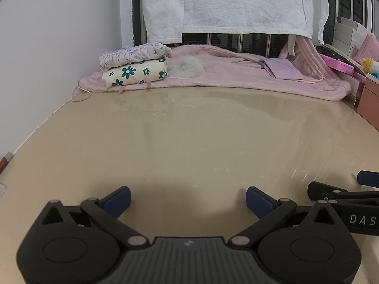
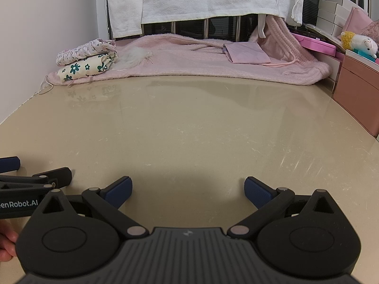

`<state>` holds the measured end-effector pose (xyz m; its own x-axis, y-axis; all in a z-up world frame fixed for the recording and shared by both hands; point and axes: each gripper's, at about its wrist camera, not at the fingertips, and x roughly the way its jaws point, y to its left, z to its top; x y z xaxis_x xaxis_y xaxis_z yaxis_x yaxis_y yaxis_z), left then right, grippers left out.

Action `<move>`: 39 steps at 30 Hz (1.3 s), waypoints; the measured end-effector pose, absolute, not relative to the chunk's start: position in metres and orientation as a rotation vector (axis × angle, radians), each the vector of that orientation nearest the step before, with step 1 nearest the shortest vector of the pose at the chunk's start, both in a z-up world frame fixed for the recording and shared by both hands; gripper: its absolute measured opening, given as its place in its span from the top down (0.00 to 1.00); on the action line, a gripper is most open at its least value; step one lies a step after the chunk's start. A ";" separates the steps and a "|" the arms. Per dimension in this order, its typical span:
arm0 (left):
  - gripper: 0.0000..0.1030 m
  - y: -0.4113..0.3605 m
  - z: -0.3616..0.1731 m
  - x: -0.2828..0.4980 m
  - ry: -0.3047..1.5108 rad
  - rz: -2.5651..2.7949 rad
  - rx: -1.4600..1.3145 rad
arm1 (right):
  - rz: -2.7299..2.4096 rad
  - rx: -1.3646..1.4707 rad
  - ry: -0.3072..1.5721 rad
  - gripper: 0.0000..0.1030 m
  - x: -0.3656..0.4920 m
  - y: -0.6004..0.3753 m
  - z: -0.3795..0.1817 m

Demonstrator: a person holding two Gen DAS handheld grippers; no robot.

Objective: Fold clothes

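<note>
Low in frame: left gripper, jaws spread wide, nothing between. Right gripper likewise released and empty over the bare beige tabletop. Lettering "DAS" at right edge of left view; "enRobot.AI" at left edge of right view. Farther, upper left: folded floral garment under ruffled piece, on pink blanket. Beyond, white towel hanging.

Even indoor light, glossy sheen, fisheye-bent edges.
</note>
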<state>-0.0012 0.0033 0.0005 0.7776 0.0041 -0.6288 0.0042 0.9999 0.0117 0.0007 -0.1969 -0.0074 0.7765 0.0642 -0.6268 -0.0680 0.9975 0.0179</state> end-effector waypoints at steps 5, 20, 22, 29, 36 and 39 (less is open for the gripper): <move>0.00 0.004 0.000 -0.001 0.680 0.000 0.012 | 0.071 -0.006 0.678 0.01 0.001 -0.197 -0.007; 0.00 0.006 -0.001 0.001 0.680 0.000 0.012 | 0.071 -0.006 0.678 0.01 0.001 -0.197 -0.007; 0.00 0.006 -0.001 0.001 0.680 -0.001 0.012 | 0.071 -0.006 0.678 0.01 0.001 -0.197 -0.007; 0.00 0.006 -0.002 0.001 0.680 -0.001 0.012 | 0.071 -0.006 0.678 0.01 0.001 -0.197 -0.008; 0.00 0.008 -0.002 0.002 0.680 -0.001 0.012 | 0.071 -0.006 0.678 0.01 0.002 -0.197 -0.008; 0.00 0.008 -0.003 0.002 0.680 -0.001 0.012 | 0.071 -0.006 0.678 0.01 0.002 -0.197 -0.008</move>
